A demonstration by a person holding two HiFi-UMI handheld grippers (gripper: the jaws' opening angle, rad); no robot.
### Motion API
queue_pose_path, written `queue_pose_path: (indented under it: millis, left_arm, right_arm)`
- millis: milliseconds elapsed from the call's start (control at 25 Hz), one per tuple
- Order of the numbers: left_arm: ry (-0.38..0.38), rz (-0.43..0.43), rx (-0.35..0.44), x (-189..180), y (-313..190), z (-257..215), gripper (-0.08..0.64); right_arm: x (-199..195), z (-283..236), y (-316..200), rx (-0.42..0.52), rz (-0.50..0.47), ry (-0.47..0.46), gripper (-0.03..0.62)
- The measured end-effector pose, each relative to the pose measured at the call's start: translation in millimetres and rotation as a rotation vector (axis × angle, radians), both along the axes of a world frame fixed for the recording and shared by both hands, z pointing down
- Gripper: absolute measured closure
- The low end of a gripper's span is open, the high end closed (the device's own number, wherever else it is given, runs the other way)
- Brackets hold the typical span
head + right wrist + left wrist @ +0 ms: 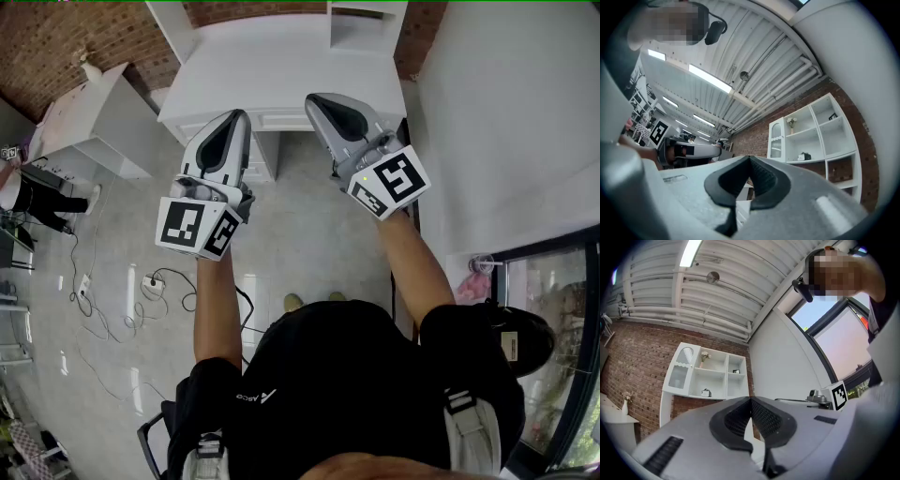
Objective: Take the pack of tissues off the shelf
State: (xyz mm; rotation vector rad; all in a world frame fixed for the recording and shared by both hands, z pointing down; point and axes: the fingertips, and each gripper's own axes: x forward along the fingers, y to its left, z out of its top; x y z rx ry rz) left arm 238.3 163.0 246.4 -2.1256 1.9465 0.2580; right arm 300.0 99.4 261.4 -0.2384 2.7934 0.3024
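Note:
A white shelf unit (710,373) hangs on the brick wall, well ahead of both grippers. On its lower middle shelf sits a small dark-and-white item (706,393), apparently the pack of tissues (804,156). My left gripper (751,399) is shut, with nothing between its jaws. My right gripper (750,158) is shut too and holds nothing. In the head view both grippers, left (239,114) and right (314,98), are held side by side at chest height in front of the white desk (281,66), pointing up and forward.
A vase of flowers (703,357) and a small dark item (736,371) stand on the upper shelves. A white side cabinet (94,122) is on the left. Cables and a power strip (155,281) lie on the floor. A white wall (506,112) and a glass door (562,309) are on the right.

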Motion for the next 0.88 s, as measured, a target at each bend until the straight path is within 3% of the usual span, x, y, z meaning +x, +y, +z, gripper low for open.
queue_pose_path:
  millis: [480,880]
  left_arm:
    - [0.006,0.008,0.025,-36,10,-1,0.561]
    - [0.007,0.014,0.029,-117,36,4,0.561]
  right_arm:
    - [-35,-7,7,0.019,0.029,0.000,0.589]
    - [-106,-12,22,0.032,0.073,-0.005,0.589]
